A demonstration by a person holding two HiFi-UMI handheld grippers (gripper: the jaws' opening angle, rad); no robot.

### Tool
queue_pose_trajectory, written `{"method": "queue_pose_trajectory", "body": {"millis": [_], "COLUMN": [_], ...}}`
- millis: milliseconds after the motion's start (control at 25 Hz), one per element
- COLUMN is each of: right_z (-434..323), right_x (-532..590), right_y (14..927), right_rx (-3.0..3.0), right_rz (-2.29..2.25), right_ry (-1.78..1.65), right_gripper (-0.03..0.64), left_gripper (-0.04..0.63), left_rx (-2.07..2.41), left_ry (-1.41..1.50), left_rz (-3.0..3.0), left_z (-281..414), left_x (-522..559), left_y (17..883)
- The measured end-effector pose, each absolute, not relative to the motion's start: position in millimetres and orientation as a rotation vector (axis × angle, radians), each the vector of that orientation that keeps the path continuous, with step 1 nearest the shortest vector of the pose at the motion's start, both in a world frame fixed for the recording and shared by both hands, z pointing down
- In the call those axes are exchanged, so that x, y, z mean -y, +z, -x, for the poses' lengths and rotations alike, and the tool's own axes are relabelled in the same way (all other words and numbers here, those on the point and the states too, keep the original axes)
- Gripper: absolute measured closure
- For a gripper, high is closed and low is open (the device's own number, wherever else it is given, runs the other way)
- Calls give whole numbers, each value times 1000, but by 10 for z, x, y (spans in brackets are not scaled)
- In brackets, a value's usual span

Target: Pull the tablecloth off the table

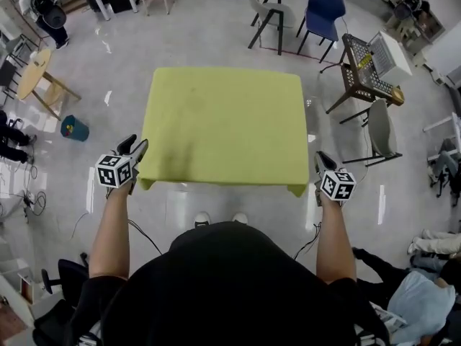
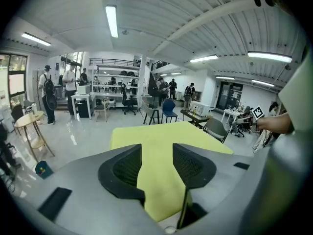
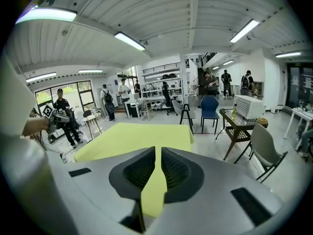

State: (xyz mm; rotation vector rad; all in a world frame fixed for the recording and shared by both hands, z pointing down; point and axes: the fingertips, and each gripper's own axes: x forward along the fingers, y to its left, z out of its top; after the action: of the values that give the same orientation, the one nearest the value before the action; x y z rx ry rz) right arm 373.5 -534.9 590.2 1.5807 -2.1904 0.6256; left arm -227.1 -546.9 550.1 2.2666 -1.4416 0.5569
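Note:
A yellow-green tablecloth [image 1: 223, 128] covers a square table just ahead of me, lying flat. My left gripper [image 1: 135, 148] is at the cloth's near left corner. In the left gripper view its jaws [image 2: 157, 151] stand apart, and the cloth [image 2: 166, 136] runs between them without being pressed. At the near right corner my right gripper [image 1: 322, 158] has its jaws almost together. In the right gripper view they [image 3: 158, 153] pinch a narrow fold of the cloth [image 3: 132, 136].
A grey chair [image 1: 382, 132] and a dark side table with a white box [image 1: 367, 67] stand to the right. A blue chair [image 1: 323, 13] is behind the table. A round wooden table [image 1: 36, 74] and a blue bin [image 1: 74, 128] stand left. A person [image 1: 425, 294] sits low right.

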Motion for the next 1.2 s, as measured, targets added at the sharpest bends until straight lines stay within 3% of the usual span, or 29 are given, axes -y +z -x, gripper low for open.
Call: {"method": "queue_pose_trajectory", "body": {"millis": [320,800,1200], "right_z": [-3987,-4385,-4262], "right_x": [5224,4868,4773], "right_y": [6827,7891,8592], "right_rx": [2058,1873,1794], "right_rz": [-1515,-1383,-1267], "right_ry": [753,893,1003], "right_gripper": [543,448,403], "left_gripper": [337,256,230], "left_rx": [1405,1335,1251], "left_ry": [721,796,975], "left_rz": [-2141,-1973,-1856], "left_z": [2558,2866,3285], "left_x": [5409,5070,4729], "left_y": [6323,7428,8368]}}
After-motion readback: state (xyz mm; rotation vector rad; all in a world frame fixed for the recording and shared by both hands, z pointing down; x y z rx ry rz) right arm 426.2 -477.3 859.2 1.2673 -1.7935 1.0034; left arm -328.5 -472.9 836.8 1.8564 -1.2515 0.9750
